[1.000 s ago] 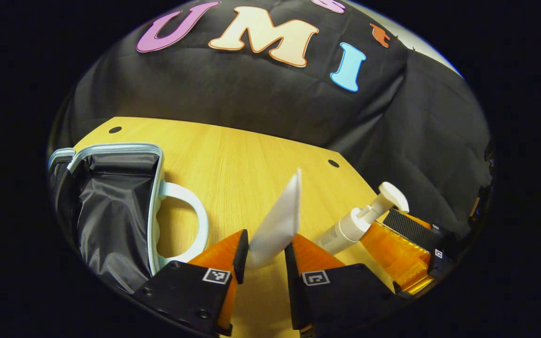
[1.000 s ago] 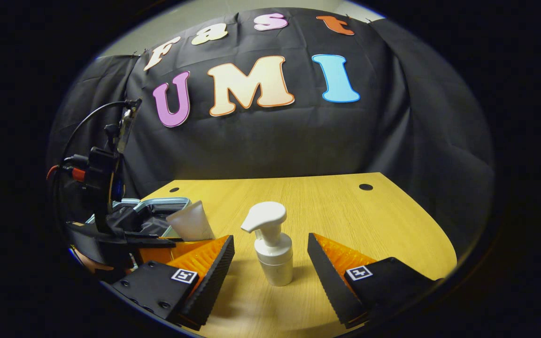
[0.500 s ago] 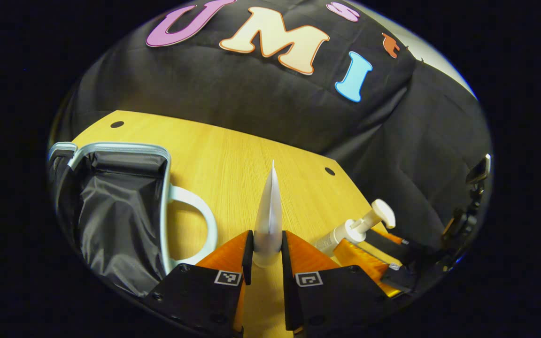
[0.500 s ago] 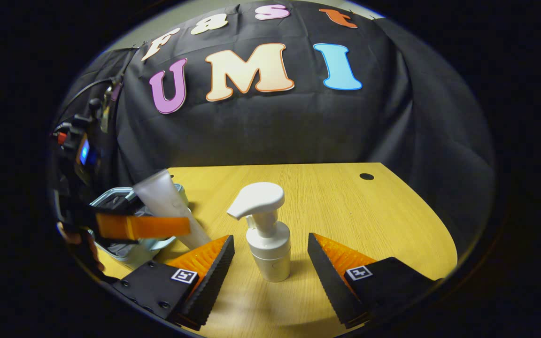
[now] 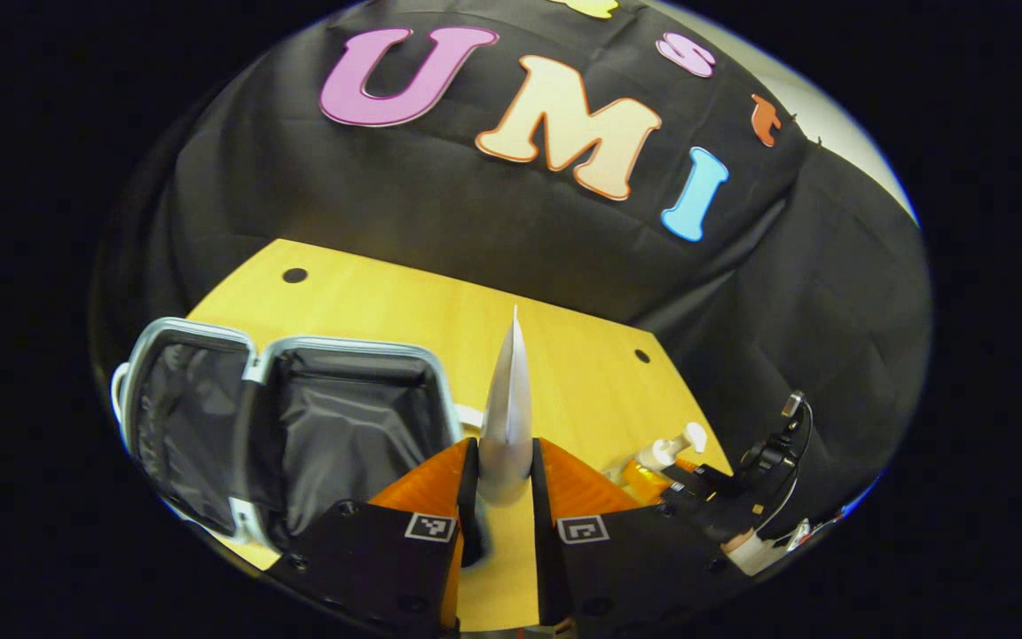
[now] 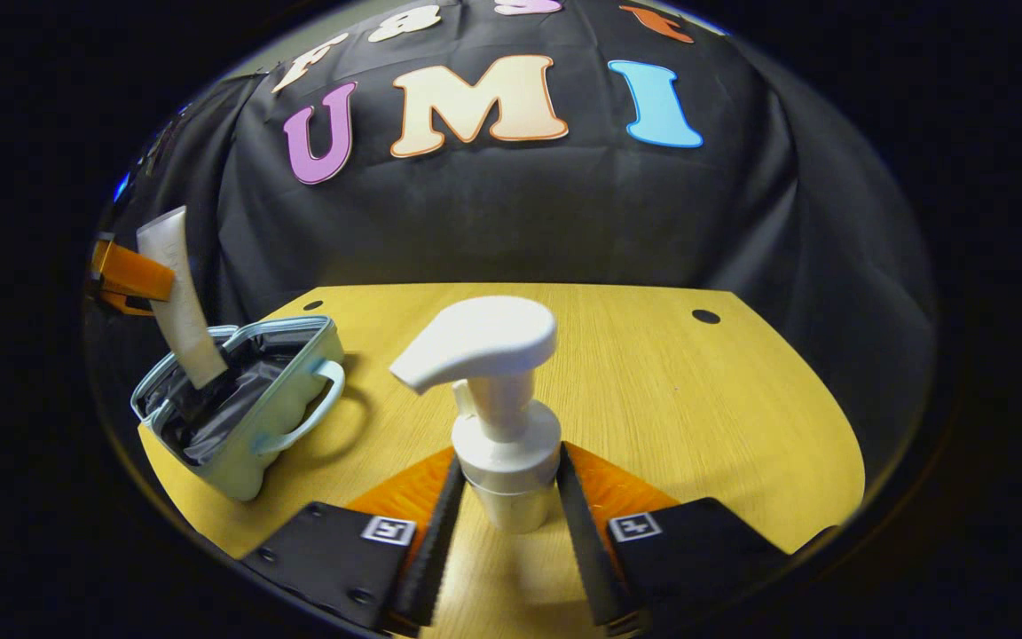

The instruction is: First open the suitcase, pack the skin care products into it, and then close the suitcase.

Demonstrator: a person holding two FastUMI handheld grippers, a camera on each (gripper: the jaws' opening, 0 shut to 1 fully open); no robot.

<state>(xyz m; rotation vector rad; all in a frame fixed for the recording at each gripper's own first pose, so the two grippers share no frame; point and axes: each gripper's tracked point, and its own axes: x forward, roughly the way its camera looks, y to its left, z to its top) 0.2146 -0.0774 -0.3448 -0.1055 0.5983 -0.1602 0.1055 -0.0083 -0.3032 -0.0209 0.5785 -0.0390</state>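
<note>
A pale yellow wood-grain table (image 6: 653,399) with small dark round holes near its far edge stands in front of the draped black cloth wall (image 6: 520,222). The small pale-blue suitcase with a dark fabric lining (image 6: 245,417) lies open at the table's left end in the right gripper view, its white loop handle (image 6: 311,413) facing the table's middle. The left tongs (image 5: 505,479) are closed narrowly on a flat white squeeze tube (image 5: 509,417), both fingers pressing it; in the right gripper view that tube (image 6: 181,302) hangs tilted over the suitcase, its lower end at the opening, though whether it touches the lining cannot be told. The right tongs (image 6: 504,506) are closed on a white pump bottle (image 6: 498,426), right of the suitcase, their fingers against its body. In the left gripper view the pump bottle (image 5: 666,451) is small and partly covered by the other tongs, and the suitcase's near corner (image 5: 245,524) is cut off by the view's edge.
</note>
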